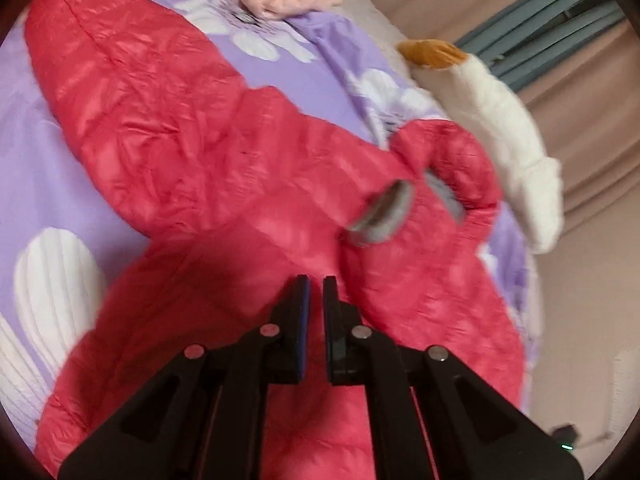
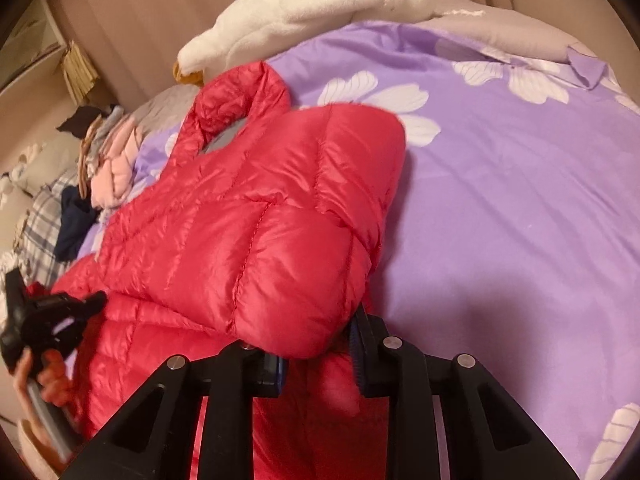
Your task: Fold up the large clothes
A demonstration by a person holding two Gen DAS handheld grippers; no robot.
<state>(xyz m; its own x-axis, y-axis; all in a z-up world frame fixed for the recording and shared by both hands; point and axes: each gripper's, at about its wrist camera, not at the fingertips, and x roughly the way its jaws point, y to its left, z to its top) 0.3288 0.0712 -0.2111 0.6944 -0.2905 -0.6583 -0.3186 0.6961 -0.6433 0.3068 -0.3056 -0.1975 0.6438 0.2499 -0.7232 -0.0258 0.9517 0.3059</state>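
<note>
A shiny red puffer jacket (image 1: 180, 140) lies spread on a purple sheet with white flowers (image 1: 280, 64). Its grey-lined collar (image 1: 380, 216) shows in the left wrist view. My left gripper (image 1: 316, 292) hovers just over the jacket's lower part, shut, with no cloth visible between its tips. In the right wrist view one side of the jacket (image 2: 260, 220) is folded over its body. The puffy fold edge bulges between the fingers of my right gripper (image 2: 316, 340), which is shut on it. The left gripper (image 2: 94, 300) also appears there at the jacket's left edge, held by a hand (image 2: 24, 376).
A white plush toy (image 1: 500, 120) with an orange beak lies along the bed's far edge (image 2: 320, 4). A pile of pink and dark clothes (image 2: 116, 168) sits beside the jacket, with a plaid pillow (image 2: 44, 216) behind it. Bare purple sheet (image 2: 500, 200) stretches to the right.
</note>
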